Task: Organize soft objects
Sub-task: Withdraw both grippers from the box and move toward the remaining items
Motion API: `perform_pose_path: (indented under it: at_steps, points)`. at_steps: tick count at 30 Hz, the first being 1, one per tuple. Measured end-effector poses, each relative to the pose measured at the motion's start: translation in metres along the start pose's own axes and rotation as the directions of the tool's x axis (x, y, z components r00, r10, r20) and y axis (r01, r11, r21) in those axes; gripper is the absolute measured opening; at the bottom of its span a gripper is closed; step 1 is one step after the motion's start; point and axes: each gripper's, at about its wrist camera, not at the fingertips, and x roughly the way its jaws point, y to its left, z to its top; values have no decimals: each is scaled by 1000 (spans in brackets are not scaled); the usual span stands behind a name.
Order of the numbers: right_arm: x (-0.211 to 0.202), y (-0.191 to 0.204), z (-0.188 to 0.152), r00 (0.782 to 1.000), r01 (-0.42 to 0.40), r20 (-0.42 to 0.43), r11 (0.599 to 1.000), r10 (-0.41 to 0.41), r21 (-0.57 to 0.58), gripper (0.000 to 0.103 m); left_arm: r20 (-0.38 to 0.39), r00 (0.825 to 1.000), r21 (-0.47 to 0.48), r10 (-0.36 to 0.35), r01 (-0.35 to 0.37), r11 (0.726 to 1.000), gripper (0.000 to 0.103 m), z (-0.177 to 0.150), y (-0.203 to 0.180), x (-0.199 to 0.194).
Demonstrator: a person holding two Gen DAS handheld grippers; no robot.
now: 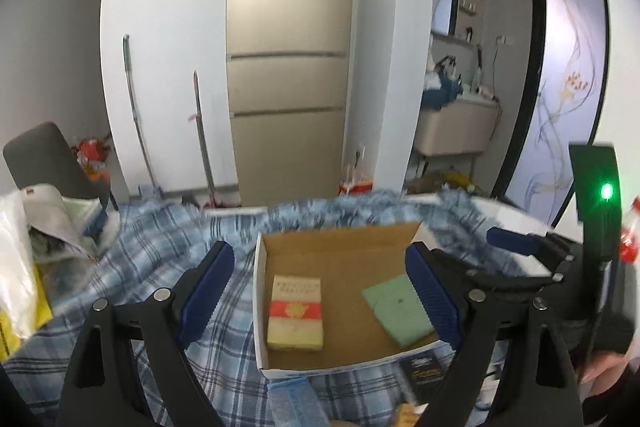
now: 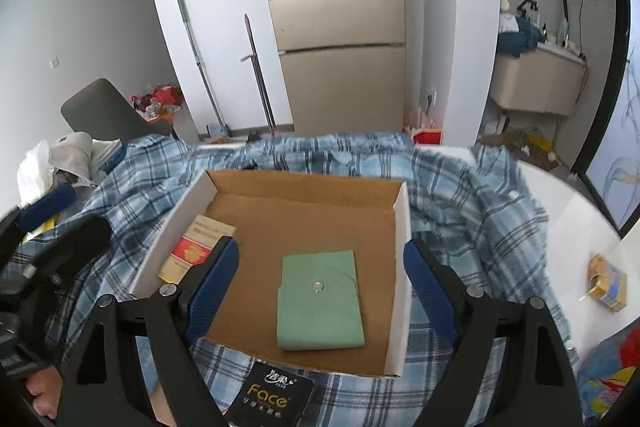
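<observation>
Both grippers, left (image 1: 318,301) & right (image 2: 320,291), are held spread and empty over cardboard box (image 2: 402,211), where green pouch (image 2: 320,301) & tissue pack (image 1: 295,313) are laid flat, prob. for tidy storage.

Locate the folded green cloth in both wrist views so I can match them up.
Left wrist: green cloth lies at the box's right, partly behind the left gripper's right finger.
Right wrist: it lies near the centre, between the right gripper's fingers.
Shared landmark: the cardboard box.

left tool (image 1: 320,291): black arms | blue ribbed pads (image 1: 208,287) | silver screws
</observation>
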Motion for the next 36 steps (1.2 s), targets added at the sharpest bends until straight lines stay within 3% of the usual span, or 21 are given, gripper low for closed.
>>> perform_pose_path:
  at_steps: [7,11,16,23,27,29,36]
  points:
    - [-61,12,3,992,13,124,999,-9,-31,84,141,990,1,-13,13,1000,89,10,-14,-72]
    - [-98,16,-9,980,34,195,999,-28,-26,84,220,976,12,-3,0,1000,89,3,-18,-115]
    - [-127,17,-23,967,41,252,999,-32,-29,85,262,965,7,3,-5,1000,89,-15,-17,-144]
    - [-147,13,-50,958,42,283,999,-34,-20,86,268,963,-5,-1,3,1000,89,-43,-17,-153]
    - [-151,11,-64,943,41,330,999,-37,-5,102,259,966,-35,-17,27,999,91,-51,-13,-146]
    - [-146,11,-69,933,52,358,999,-48,-2,103,275,961,-25,8,-2,1000,103,-56,-15,-142]
    - [-122,-1,-82,930,61,362,998,-54,-7,103,330,940,12,86,-95,995,103,-79,-16,-122]
